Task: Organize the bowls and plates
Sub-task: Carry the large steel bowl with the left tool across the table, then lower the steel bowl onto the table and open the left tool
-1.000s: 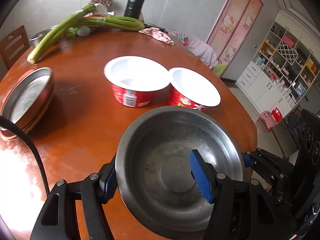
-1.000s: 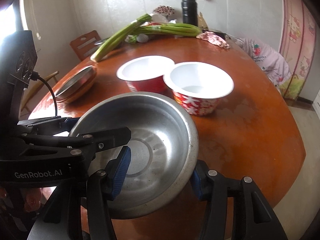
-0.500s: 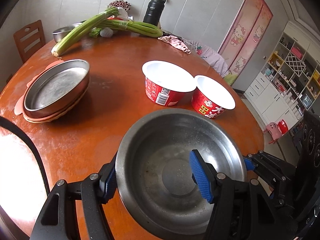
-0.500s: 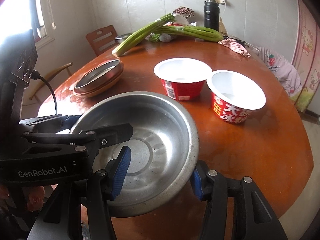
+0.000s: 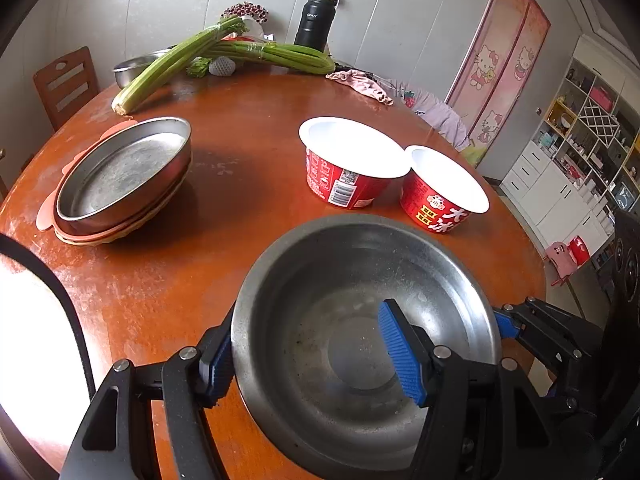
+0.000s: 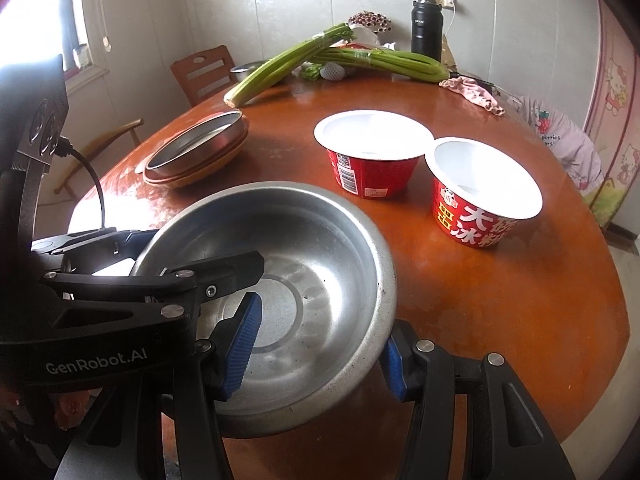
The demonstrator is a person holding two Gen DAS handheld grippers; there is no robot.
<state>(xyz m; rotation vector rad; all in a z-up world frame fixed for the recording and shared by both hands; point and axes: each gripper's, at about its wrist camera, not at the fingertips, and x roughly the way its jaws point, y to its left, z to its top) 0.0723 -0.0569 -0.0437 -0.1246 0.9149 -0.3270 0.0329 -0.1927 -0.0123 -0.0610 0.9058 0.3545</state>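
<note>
On the round wooden table [image 5: 248, 152], a stack of plates [image 5: 120, 184] lies left, two red paper bowls [image 5: 352, 168] right. Near the front edge, left gripper [image 5: 310, 364] and right gripper [image 6: 316, 344] each pinch the steel bowl [image 5: 360, 312] by its rim.

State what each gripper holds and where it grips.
Both hold the steel bowl by its rim: left gripper on one side, right gripper on the opposite side, one finger inside, one outside.

Both wrist fisheyes look steeply down, close over the round wooden table [image 5: 248, 160]; left from the near-left edge, right from the near-right. Shared: shiny steel bowl [image 5: 360, 320] [image 6: 288, 264], far wall.
</note>
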